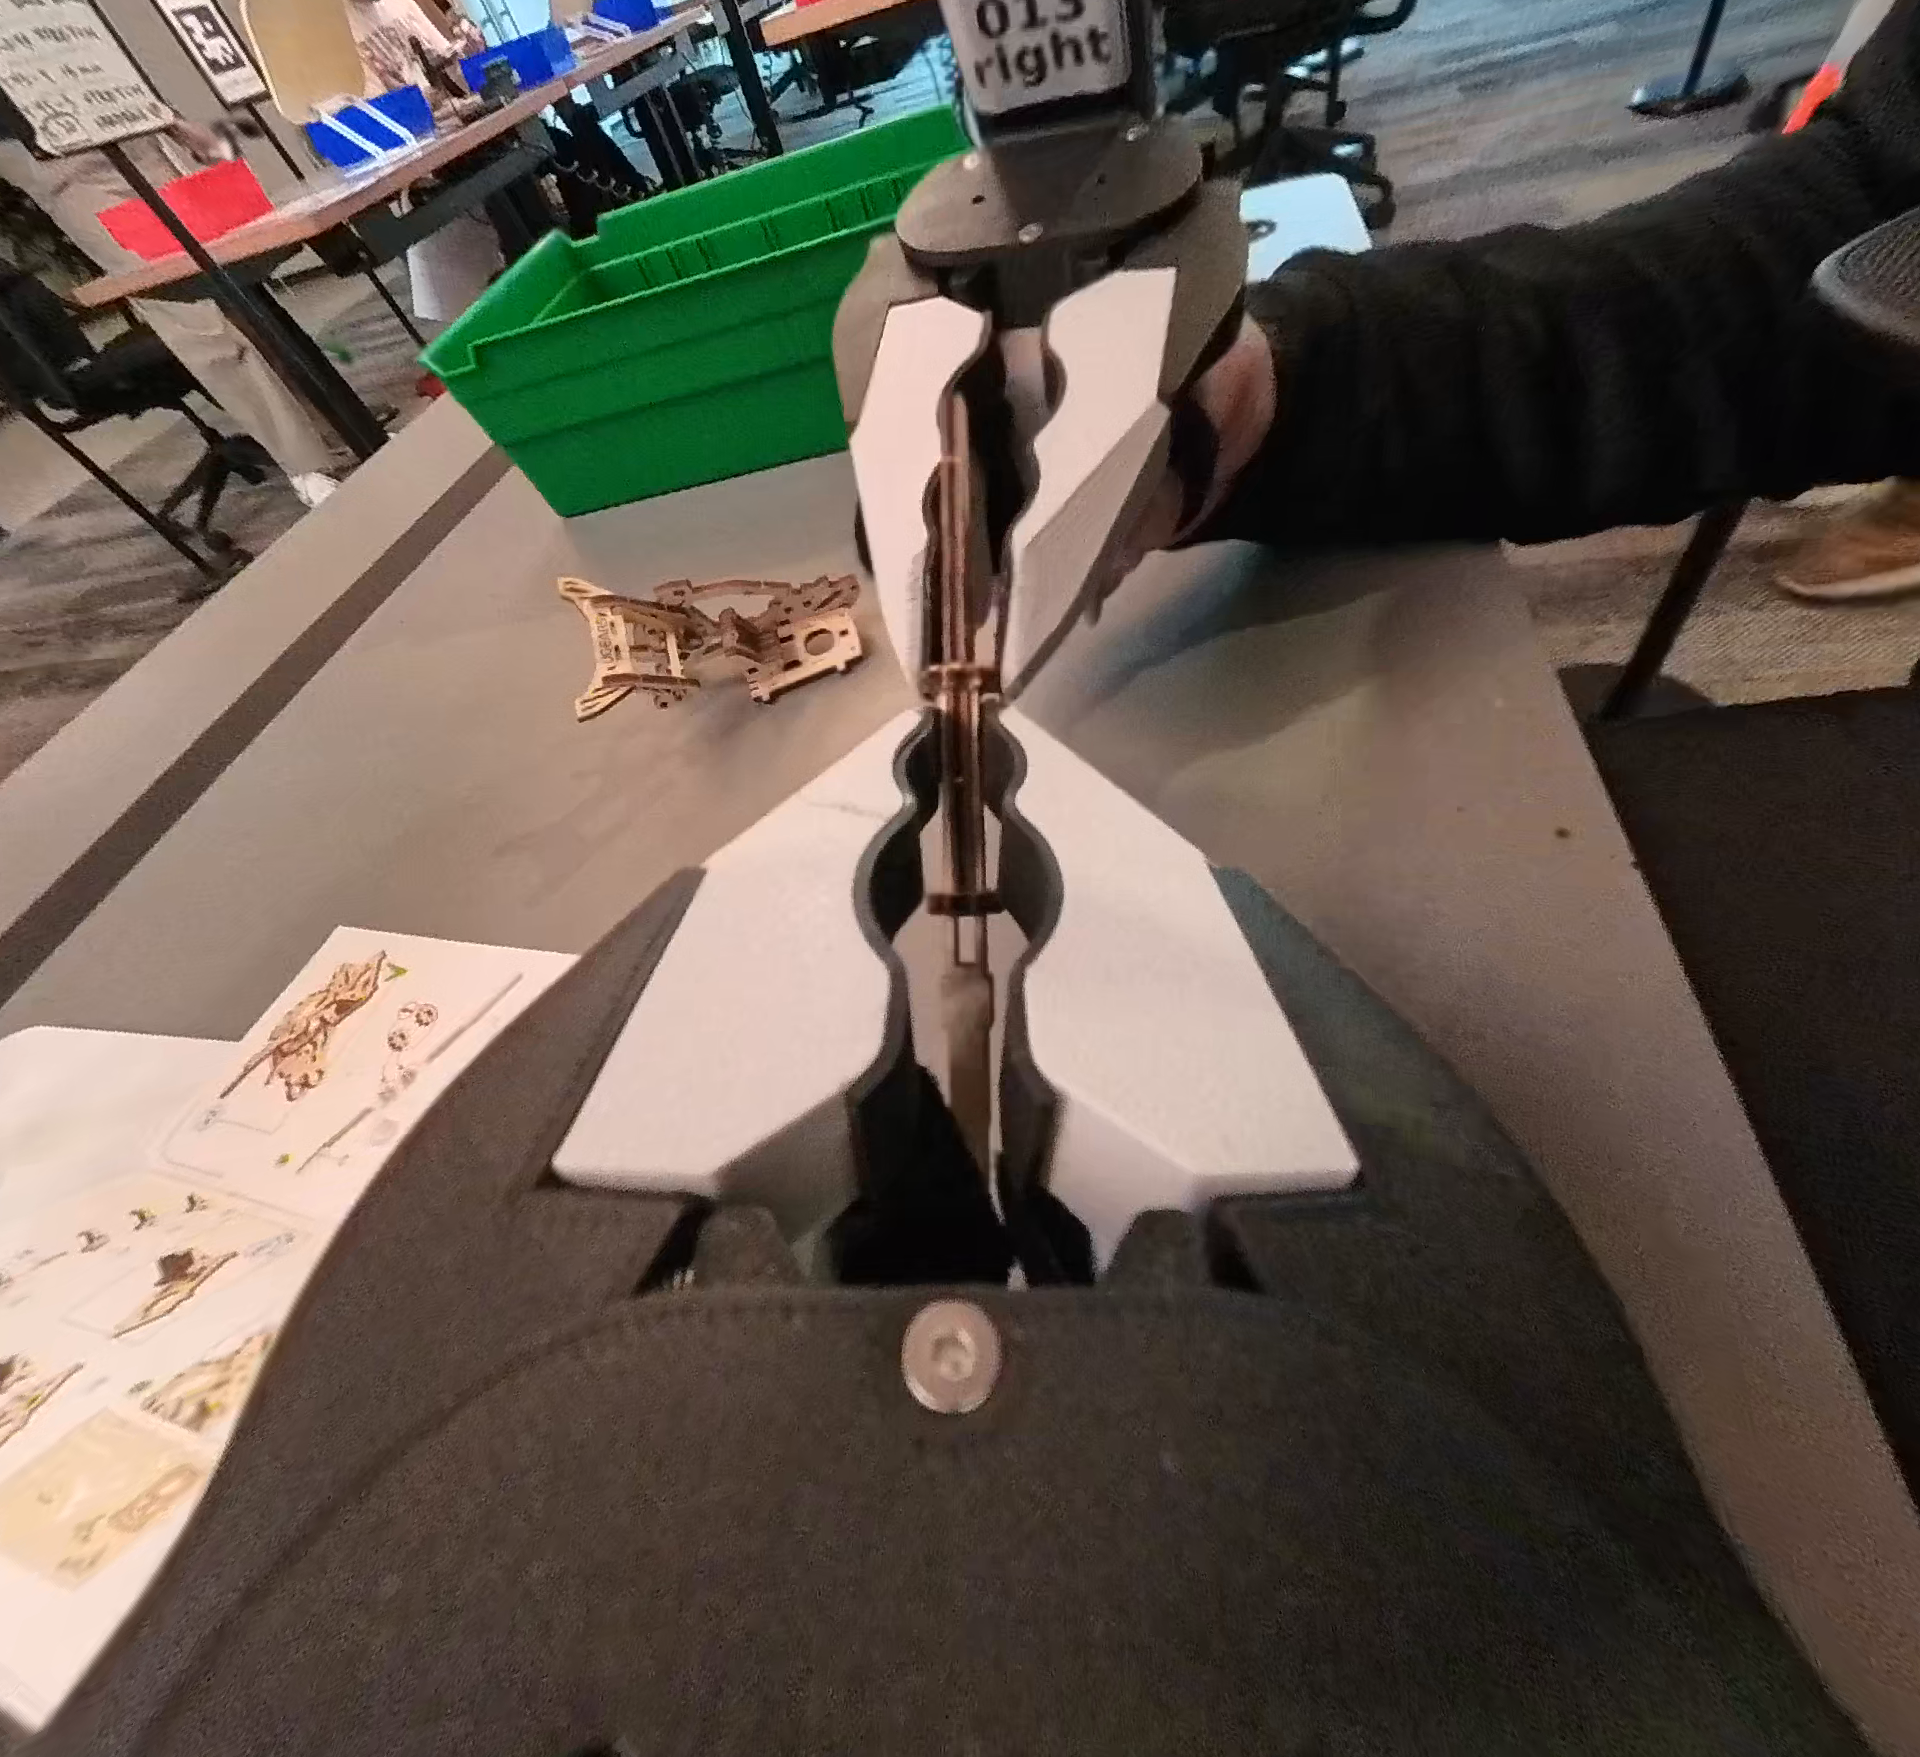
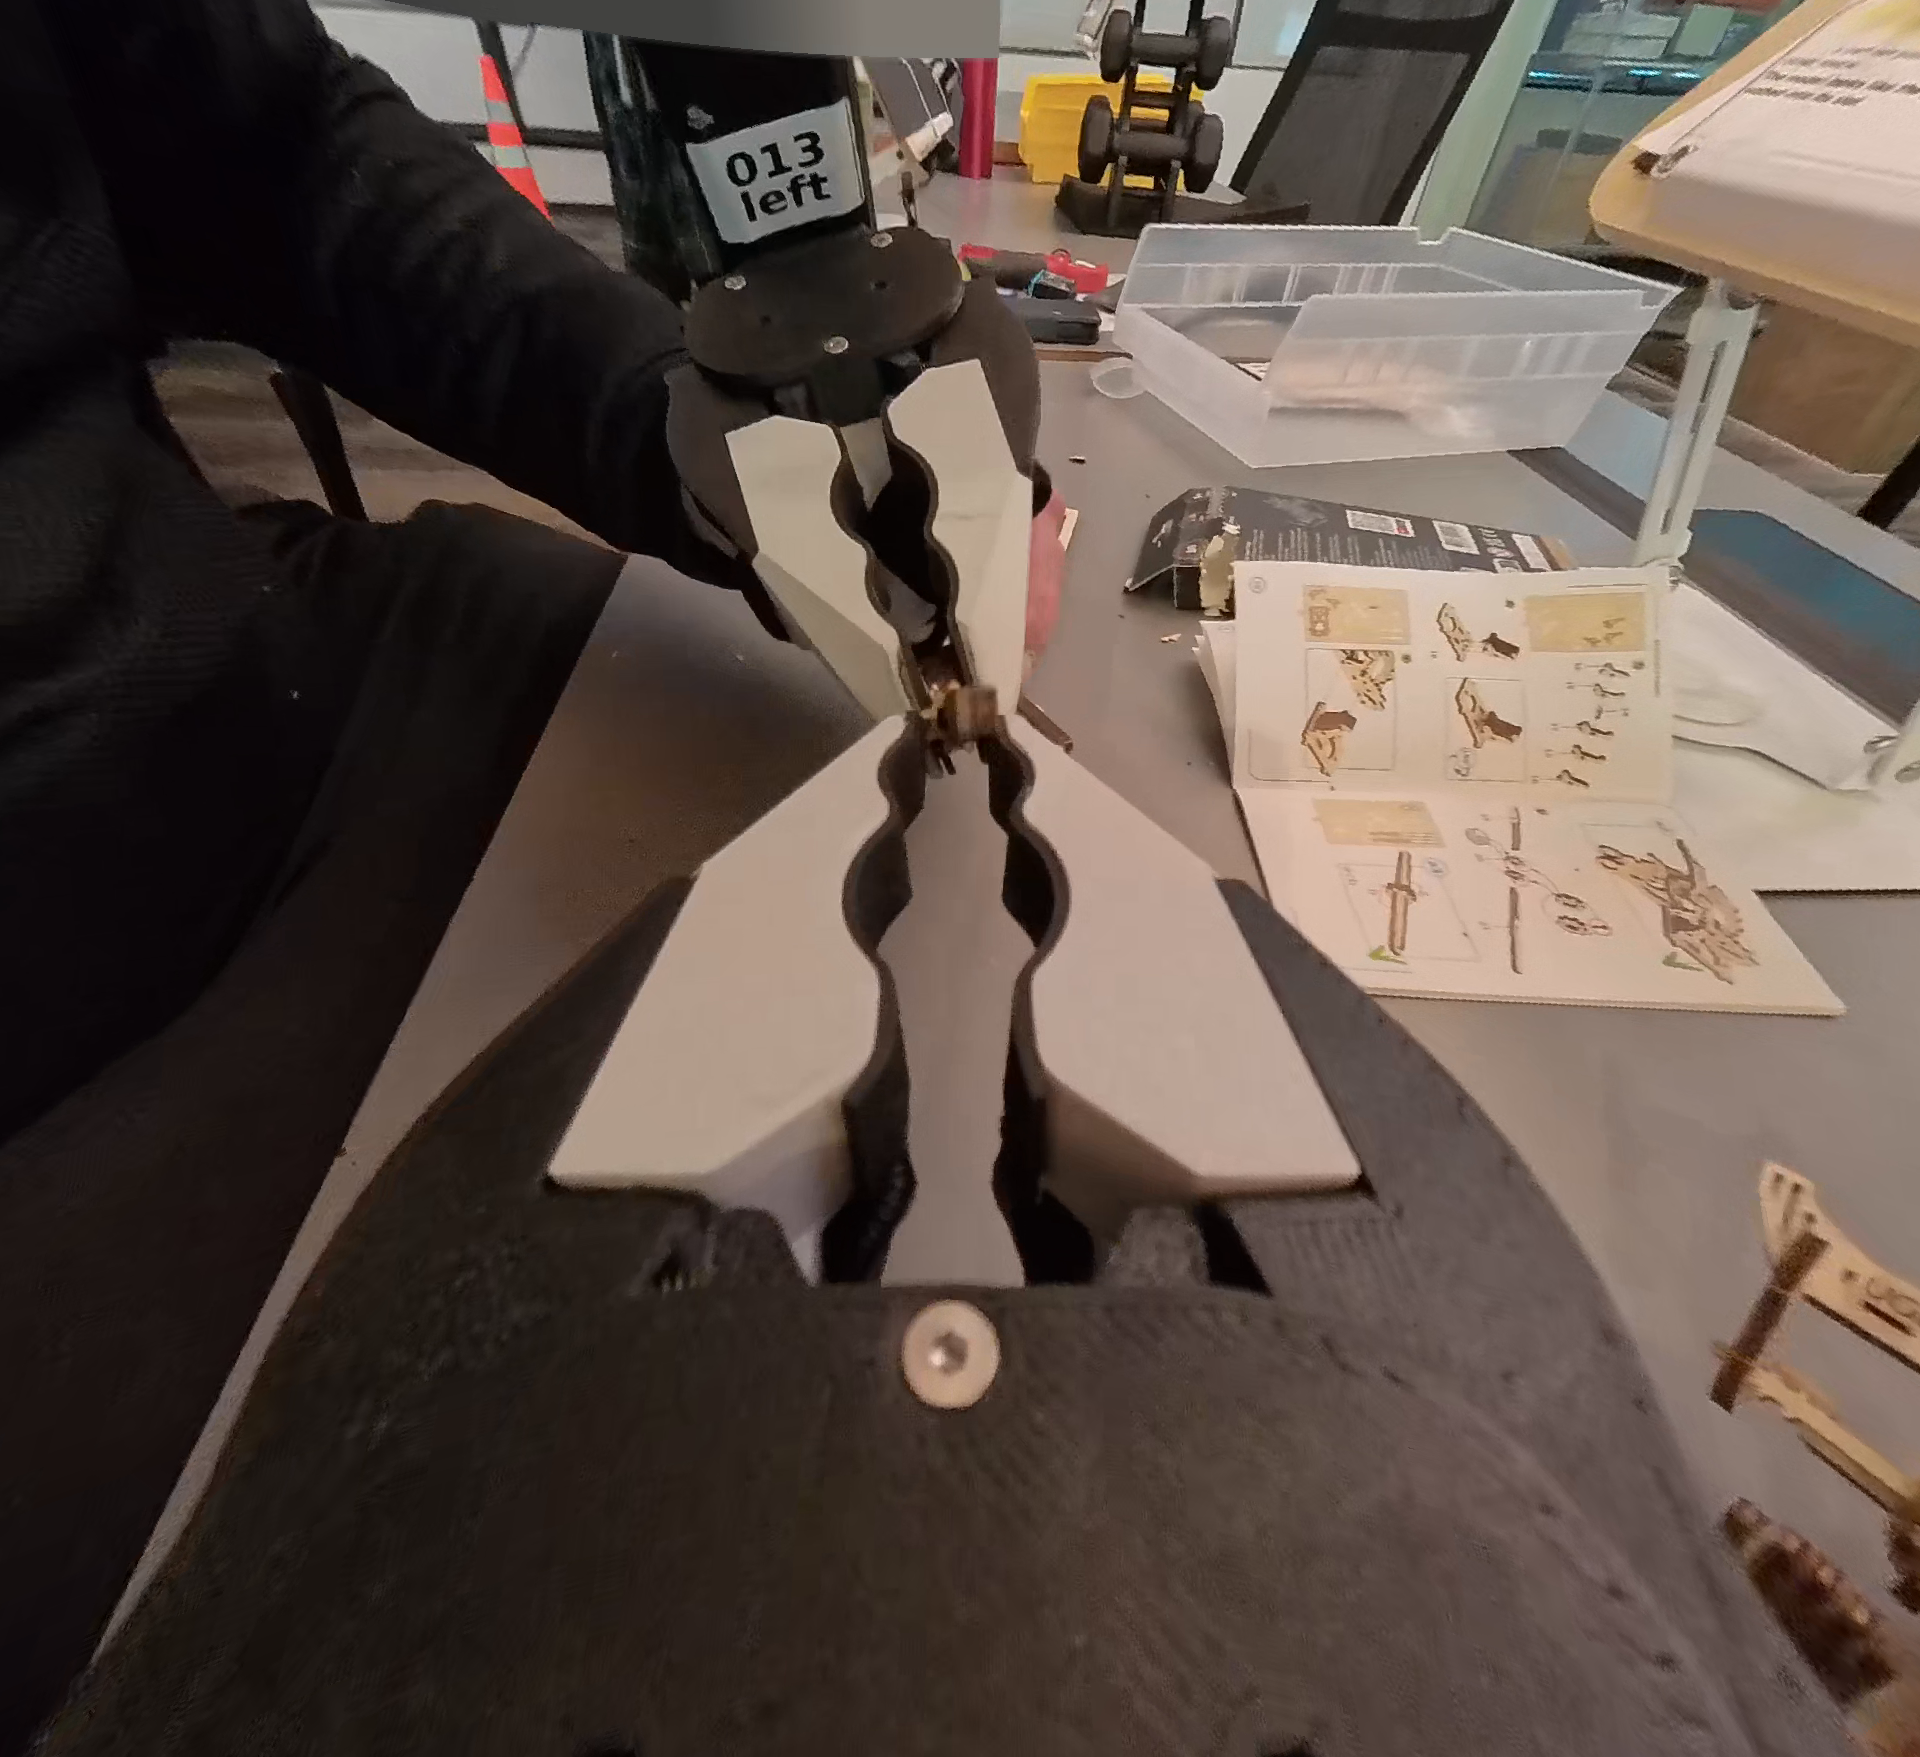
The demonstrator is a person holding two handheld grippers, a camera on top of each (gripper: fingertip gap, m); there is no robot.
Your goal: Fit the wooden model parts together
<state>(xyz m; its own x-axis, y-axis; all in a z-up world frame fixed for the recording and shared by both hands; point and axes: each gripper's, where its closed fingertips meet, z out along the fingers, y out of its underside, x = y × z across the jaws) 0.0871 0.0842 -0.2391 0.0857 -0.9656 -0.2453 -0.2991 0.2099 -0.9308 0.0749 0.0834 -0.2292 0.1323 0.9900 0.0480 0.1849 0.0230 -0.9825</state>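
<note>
My left gripper (image 1: 961, 720) is shut on a thin wooden strip (image 1: 961, 834) that runs lengthwise between its white fingers. My right gripper (image 1: 961, 663) comes in from above, tip to tip with it, and is shut on a second thin wooden strip (image 1: 948, 554). The two strips meet at the fingertips, above the table. In the right wrist view my right gripper (image 2: 951, 743) and left gripper (image 2: 943, 681) pinch a small wooden joint (image 2: 964, 708) between them. A partly built wooden model (image 1: 717, 637) lies on the grey table (image 1: 1299, 824), also at the right edge of the right wrist view (image 2: 1829, 1344).
An open instruction booklet (image 2: 1455, 772) lies on the table, also in the left wrist view (image 1: 208, 1188). A green bin (image 1: 675, 357) stands behind the model. A clear plastic bin (image 2: 1371, 346) and a black box (image 2: 1351, 544) lie farther off. The person's dark sleeve (image 1: 1558, 377) reaches in. Only a small space, under 4 cm, lies between the two pairs of fingers. The partly built wooden model (image 1: 717, 637) is about equally far from each gripper, around 20 centimetres. Look for it in the right wrist view (image 2: 1831, 1567) too.
</note>
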